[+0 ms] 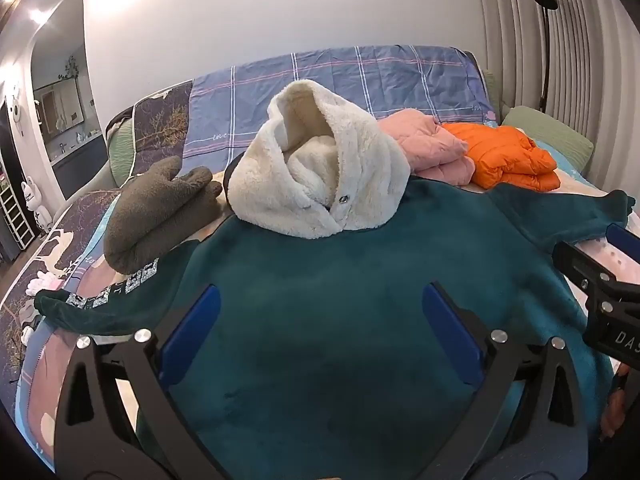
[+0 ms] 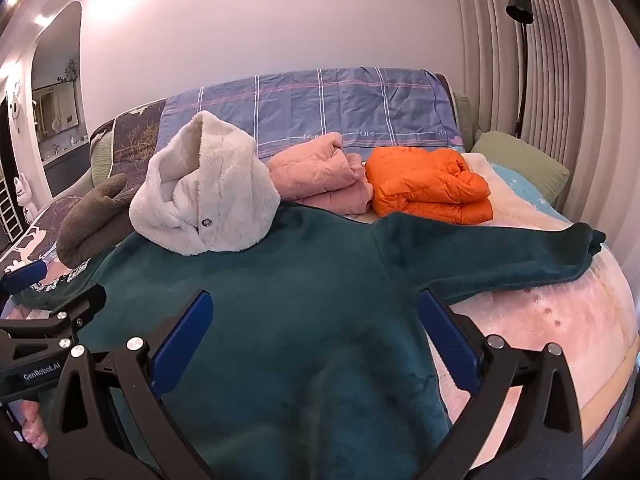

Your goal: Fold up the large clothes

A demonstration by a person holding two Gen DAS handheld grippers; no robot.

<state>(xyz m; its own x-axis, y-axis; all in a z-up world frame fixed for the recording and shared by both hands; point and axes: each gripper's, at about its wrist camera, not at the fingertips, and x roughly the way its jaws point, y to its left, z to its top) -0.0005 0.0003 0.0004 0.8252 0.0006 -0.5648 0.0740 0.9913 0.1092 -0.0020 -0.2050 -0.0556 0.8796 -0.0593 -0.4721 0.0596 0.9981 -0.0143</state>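
Observation:
A large dark teal fleece hoodie [image 1: 320, 300] lies spread flat on the bed, also in the right wrist view [image 2: 300, 300]. Its cream fluffy hood [image 1: 316, 168] stands up at the far end [image 2: 208, 204]. One sleeve [image 2: 492, 256] stretches right; the other, with white lettering [image 1: 112, 292], stretches left. My left gripper [image 1: 320, 320] is open and empty, hovering over the hoodie's body. My right gripper [image 2: 316, 324] is open and empty over the body's right side. Each gripper shows at the edge of the other's view: the right one [image 1: 600, 280], the left one [image 2: 48, 320].
Folded clothes lie behind the hoodie: a brown-grey fleece [image 1: 156, 216], a pink quilted jacket [image 2: 324, 172] and an orange puffer jacket [image 2: 432, 184]. The bed [image 2: 560, 320] has a pink cover; a plaid blue quilt [image 1: 340, 80] drapes the headboard. A floor lamp [image 2: 520, 40] stands right.

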